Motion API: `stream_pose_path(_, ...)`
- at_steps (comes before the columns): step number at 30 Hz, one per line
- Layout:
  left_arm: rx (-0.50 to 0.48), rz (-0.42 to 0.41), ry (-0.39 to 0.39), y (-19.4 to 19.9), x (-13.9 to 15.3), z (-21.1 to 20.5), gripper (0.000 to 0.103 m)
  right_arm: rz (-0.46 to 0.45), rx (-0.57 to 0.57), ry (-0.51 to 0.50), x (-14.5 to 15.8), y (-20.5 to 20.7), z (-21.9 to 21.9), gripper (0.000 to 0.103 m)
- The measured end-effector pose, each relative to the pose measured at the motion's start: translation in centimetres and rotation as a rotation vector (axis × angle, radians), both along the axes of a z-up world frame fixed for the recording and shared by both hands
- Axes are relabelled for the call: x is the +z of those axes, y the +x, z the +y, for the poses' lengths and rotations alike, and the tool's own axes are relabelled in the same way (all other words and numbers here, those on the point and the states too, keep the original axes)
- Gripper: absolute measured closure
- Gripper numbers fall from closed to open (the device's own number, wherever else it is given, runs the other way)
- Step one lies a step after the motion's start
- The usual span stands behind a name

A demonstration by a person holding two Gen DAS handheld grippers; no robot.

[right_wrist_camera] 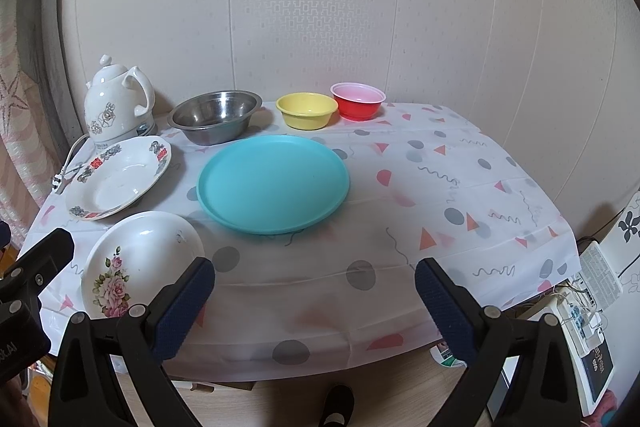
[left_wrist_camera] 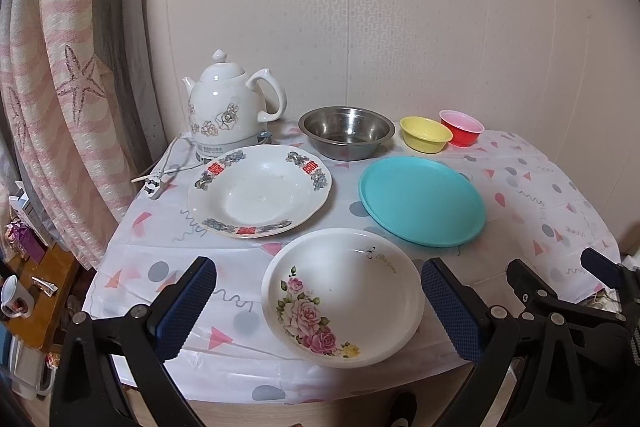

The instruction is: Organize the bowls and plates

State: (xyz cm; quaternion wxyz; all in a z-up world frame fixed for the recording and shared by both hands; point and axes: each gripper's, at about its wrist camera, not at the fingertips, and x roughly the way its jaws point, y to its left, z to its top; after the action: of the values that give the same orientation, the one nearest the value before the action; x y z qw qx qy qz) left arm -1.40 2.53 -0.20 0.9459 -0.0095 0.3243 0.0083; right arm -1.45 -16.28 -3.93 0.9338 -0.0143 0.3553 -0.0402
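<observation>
A white rose-patterned plate (left_wrist_camera: 344, 297) (right_wrist_camera: 136, 263) lies at the table's front left. Behind it sits a white plate with red characters (left_wrist_camera: 260, 191) (right_wrist_camera: 120, 177), and a teal plate (left_wrist_camera: 422, 201) (right_wrist_camera: 274, 183) lies mid-table. Along the back stand a steel bowl (left_wrist_camera: 346, 131) (right_wrist_camera: 216, 117), a yellow bowl (left_wrist_camera: 426, 135) (right_wrist_camera: 307, 111) and a red bowl (left_wrist_camera: 462, 127) (right_wrist_camera: 358, 101). My left gripper (left_wrist_camera: 318, 307) is open, hovering over the rose plate at the front edge. My right gripper (right_wrist_camera: 314, 307) is open above bare cloth at the front.
A white ceramic kettle (left_wrist_camera: 232, 107) (right_wrist_camera: 116, 103) with its cord and plug (left_wrist_camera: 154, 183) stands at the back left. A patterned tablecloth (right_wrist_camera: 440, 207) covers the table, bare on the right. Curtain (left_wrist_camera: 60, 107) hangs left; boxes and devices (right_wrist_camera: 592, 327) sit off the right edge.
</observation>
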Motion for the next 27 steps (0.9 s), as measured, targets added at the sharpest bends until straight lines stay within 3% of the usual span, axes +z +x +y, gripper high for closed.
stream_pose_path(19, -0.008, 0.017, -0.01, 0.7, -0.3, -0.1, 0.0, 0.02, 0.002, 0.008, -0.5, 0.6, 0.0, 0.001)
stream_pose_path(22, -0.027, 0.036, -0.043, 1.1, -0.7, 0.1, 0.0, 0.038, 0.013, 0.047, -0.7, 0.8, -0.5, 0.001)
stream_pose_path(25, -0.061, 0.056, -0.137, 1.6, -1.1, 0.9, 0.0, 0.062, 0.024, 0.105, -1.0, 1.2, -1.3, 0.001)
stream_pose_path(27, -0.051, 0.08, -0.146, 2.0, -1.3, 1.1, 0.0, 0.078, 0.035, 0.139, -1.2, 1.3, -1.7, 0.001)
